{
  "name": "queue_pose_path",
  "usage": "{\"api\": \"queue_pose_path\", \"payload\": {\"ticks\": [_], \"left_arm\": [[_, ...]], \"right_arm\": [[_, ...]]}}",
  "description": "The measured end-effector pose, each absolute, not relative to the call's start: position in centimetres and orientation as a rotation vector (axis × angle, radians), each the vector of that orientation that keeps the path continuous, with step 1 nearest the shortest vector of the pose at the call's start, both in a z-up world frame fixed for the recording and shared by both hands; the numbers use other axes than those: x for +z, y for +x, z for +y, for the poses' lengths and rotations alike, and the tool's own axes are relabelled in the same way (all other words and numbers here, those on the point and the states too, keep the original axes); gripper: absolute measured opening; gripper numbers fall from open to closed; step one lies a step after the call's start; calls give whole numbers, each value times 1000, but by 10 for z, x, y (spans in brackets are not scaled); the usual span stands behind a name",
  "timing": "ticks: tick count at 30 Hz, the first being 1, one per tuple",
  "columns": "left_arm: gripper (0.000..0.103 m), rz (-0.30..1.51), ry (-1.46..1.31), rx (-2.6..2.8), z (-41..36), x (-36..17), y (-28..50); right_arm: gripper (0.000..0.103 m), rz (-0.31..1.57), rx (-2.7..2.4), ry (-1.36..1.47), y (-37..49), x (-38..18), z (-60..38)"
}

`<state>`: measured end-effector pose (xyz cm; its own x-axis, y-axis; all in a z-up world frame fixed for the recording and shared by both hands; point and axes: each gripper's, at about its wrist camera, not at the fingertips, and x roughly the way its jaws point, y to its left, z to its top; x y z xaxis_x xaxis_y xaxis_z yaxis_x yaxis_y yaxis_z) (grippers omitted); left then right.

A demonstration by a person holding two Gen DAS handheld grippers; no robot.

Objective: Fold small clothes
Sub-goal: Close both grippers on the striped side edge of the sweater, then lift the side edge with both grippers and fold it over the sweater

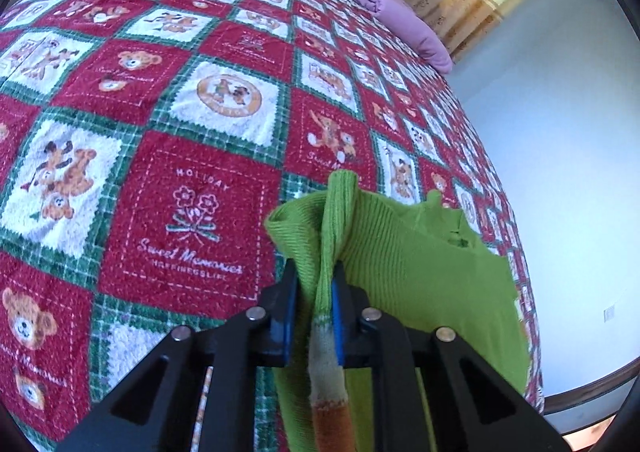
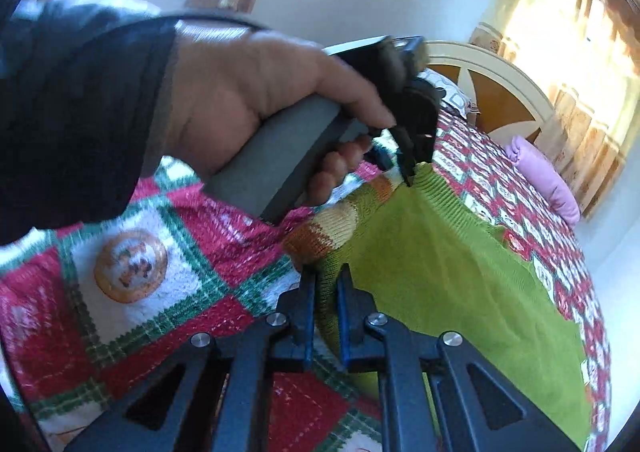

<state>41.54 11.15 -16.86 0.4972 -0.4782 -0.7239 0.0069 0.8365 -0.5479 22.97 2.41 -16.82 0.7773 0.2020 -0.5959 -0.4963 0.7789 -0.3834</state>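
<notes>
**Green knit pinched at two points**

Green ribbed knit, a small sweater [image 1: 420, 264], lay on the quilt [image 1: 160, 155] near the bed's right edge. My left tongs [image 1: 314, 272] were pressed together on a bunched fold of it, the blue pads [image 1: 337, 316] clamping green cloth with a white-and-orange striped band [image 1: 330, 384] trailing back between the arms. My right tongs [image 2: 326, 276] were likewise closed on a green edge, just beside the striped cuff [image 2: 320, 232]. The right view showed my left hand [image 2: 248, 99], in a dark sleeve [image 2: 80, 103], gripping the grey handle [image 2: 276, 155] of the left tongs, whose tips met the sweater's far ribbed edge. The cloth stretched between both pinch points and draped down to the right. A purple pillow [image 1: 408, 27] rested well apart, near the headboard [image 2: 504, 91].
</notes>
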Motion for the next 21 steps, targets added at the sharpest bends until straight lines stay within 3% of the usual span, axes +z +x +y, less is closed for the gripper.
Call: {"api": "queue_pose_path", "payload": {"ticks": [21], "left_arm": [[15, 943, -537, -350, 69, -99, 403]], "right_arm": [[8, 555, 433, -167, 235, -128, -53]]}}
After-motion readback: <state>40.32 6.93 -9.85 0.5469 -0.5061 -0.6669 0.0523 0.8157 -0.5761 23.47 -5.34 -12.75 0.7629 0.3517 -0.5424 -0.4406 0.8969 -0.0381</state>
